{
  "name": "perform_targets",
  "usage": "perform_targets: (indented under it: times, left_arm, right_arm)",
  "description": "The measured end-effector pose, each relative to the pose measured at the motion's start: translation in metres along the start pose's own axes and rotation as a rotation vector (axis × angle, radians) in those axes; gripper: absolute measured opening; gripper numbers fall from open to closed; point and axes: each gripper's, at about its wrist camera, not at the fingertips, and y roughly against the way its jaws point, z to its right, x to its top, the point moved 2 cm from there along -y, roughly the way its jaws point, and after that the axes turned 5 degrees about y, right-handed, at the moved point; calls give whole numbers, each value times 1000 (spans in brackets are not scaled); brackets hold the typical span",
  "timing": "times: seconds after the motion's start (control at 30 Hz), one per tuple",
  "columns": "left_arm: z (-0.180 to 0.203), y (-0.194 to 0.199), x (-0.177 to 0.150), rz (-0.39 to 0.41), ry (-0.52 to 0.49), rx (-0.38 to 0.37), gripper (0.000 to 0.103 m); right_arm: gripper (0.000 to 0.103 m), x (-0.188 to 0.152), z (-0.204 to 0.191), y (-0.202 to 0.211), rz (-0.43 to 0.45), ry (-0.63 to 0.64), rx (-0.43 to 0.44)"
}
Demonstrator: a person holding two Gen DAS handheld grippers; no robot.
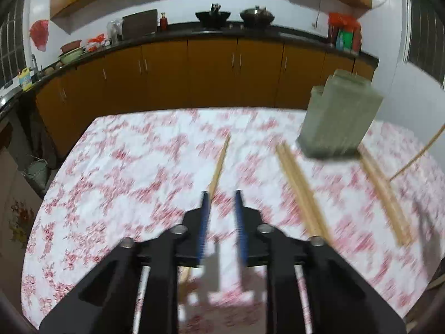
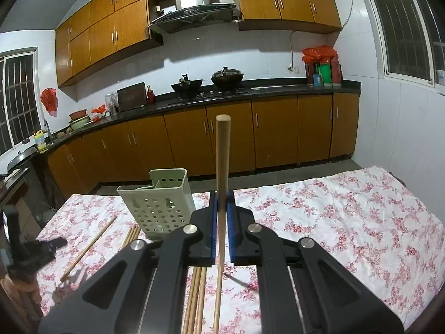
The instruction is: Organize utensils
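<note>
Two wrist views cover the same kitchen table. From the left wrist, which is motion-blurred, the left gripper [image 1: 221,194] hangs above the floral tablecloth [image 1: 125,167] with its blue-padded jaws parted and nothing between them. A single chopstick [image 1: 221,161] lies on the cloth just ahead of the fingertips, running away from the camera; whether the left pad touches it cannot be told through the blur. To the right a pair of chopsticks [image 1: 300,192] lies side by side, and further right another pair of sticks [image 1: 385,194] lies next to the pale green utensil holder [image 1: 338,117], which stands on the cloth near the far right of the table. A thin stick [image 1: 417,157] crosses the right edge of the view. Behind the table runs a row of orange cabinets [image 1: 194,72] under a dark counter.

From the right wrist, the right gripper [image 2: 221,194] is clamped on an upright chopstick [image 2: 222,167], whose rounded end rises well above the pads and whose lower part hangs down past them toward the cloth. Left of the fingertips stands the perforated utensil holder [image 2: 158,203], open-topped, with a divider inside. Several chopsticks [image 2: 196,297] lie on the tablecloth [image 2: 347,217] beneath the gripper, and one lone chopstick [image 2: 89,247] lies at an angle further left. At the left edge the other black gripper [image 2: 41,247] shows, blurred, above the cloth.
</note>
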Motion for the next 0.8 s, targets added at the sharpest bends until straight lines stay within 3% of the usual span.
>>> perform_targets:
  times: [0.27, 0.4, 0.5, 0.8]
  left_arm:
    - [-21, -18, -29, -104, -68, 9, 36]
    - [-21, -29, -41, -163, -88, 27, 18]
    - [-20, -32, -43, -166, -81, 21, 10]
    - [5, -46, -33, -145, -66, -6, 8]
  right_arm:
    - [8, -3, 0, -1, -17, -16, 2]
    - [8, -3, -2, -1, -18, -14, 1]
    - [8, -3, 0, -2, -16, -17, -3]
    - [8, -6, 4, -4, -16, -24, -7]
